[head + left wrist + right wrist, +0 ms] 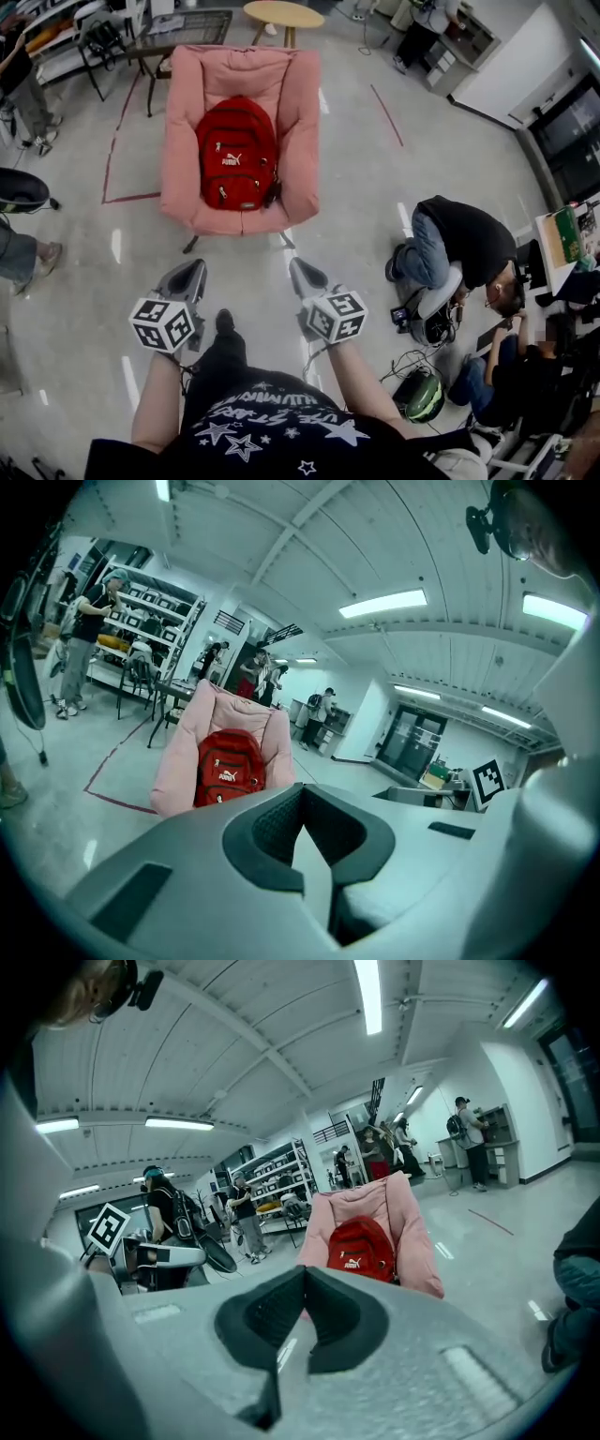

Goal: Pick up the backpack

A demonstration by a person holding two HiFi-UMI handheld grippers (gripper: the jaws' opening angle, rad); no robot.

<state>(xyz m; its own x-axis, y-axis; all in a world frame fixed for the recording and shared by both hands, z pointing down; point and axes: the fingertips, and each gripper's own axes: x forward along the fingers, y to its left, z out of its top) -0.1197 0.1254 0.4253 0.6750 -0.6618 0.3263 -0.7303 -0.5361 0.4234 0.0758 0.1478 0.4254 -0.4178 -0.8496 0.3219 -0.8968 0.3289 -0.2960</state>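
The backpack [236, 164] is red and rests upright on the seat of a pink chair [302, 131], leaning against the chair back, with its front face and white logo turned outward. The chair stands on the floor [356, 206] ahead of the person, well apart from both grippers. The left gripper [195, 270] and the right gripper [300, 268] are held side by side in front of the person's torso, both pointing toward the chair and slightly downward. In the left gripper view the jaws are closed together, pads touching, with nothing between them, and the backpack appears above and left of the jaw tips. In the right gripper view the jaws are likewise closed together and empty, and the backpack appears above and right of the jaw tips. Neither gripper touches the backpack or the chair. Each gripper carries a marker cube [162, 324] at its rear. A red tape line [116, 150] runs along the floor left of the chair. A round table [283, 13] stands behind the chair. A person [469, 239] in a black top crouches on the floor at the right, with a green helmet [419, 397] near.
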